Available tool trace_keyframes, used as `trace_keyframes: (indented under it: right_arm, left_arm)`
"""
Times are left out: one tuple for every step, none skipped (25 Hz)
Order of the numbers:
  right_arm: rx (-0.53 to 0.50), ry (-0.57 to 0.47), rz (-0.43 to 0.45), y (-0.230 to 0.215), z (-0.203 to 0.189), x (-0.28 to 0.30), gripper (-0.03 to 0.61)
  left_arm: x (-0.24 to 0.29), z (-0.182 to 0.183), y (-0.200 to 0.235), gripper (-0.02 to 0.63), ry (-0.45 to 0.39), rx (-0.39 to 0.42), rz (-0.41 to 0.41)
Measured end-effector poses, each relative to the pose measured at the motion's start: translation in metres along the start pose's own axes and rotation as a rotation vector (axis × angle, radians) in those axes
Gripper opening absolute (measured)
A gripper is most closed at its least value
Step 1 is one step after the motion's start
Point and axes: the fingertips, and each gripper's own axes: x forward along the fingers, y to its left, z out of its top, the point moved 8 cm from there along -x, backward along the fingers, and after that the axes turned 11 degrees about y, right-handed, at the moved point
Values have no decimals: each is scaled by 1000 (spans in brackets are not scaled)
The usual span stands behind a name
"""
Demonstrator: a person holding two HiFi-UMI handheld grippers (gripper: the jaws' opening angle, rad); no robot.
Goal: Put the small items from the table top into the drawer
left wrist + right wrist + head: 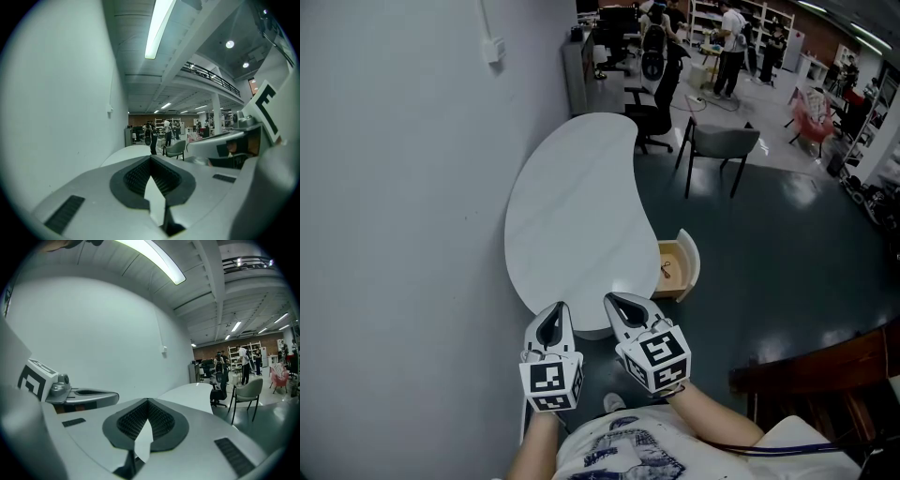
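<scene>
White kidney-shaped counter (572,216) against the pale wall (394,187), top looks bare in the head view, no small items visible on it. Wooden drawer (686,255) on the counter's right side stands pulled open. Judgement: task looks about finished, the clearing part is done as far as visible, and what's likely left is pushing the drawer shut. Left hand-held gripper (553,317) and right hand-held gripper (619,307) are side by side at the counter's near edge, pointing roughly level along it and touching nothing that can be made out. Left gripper view: jaws together at the tips (151,159), nothing between them, only counter showing past the pads. Right gripper view: same, jaws closed tip to tip (147,401), empty. Neither is near the drawer; the right one is the closer. Small dark items (665,270) lie inside the drawer on its floor, too small to say what they are or how many.
</scene>
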Motion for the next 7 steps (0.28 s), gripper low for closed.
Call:
trace_keyframes:
  right_arm:
    - [1, 1, -1, 0, 0, 1, 20]
    - [2, 1, -2, -1, -1, 1, 20]
    - [3, 2, -2, -1, -1, 2, 20]
    - [3, 3, -3, -1, -1, 2, 21]
    - [4, 4, -2, -2, -2, 2, 20]
    - [5, 5, -2, -2, -2, 2, 20]
    - [5, 6, -2, -2, -3, 2, 21]
  left_arm:
    - [0, 0, 0, 20, 0, 0, -1]
    - [1, 0, 1, 20, 1, -1, -2]
    - [1, -1, 1, 20, 2, -1, -3]
    - [2, -1, 0, 20, 3, -2, -4]
    - [2, -1, 0, 20, 4, -2, -5]
    - [2, -2, -1, 20, 5, -2, -6]
    - [2, -2, -1, 20, 6, -3, -6]
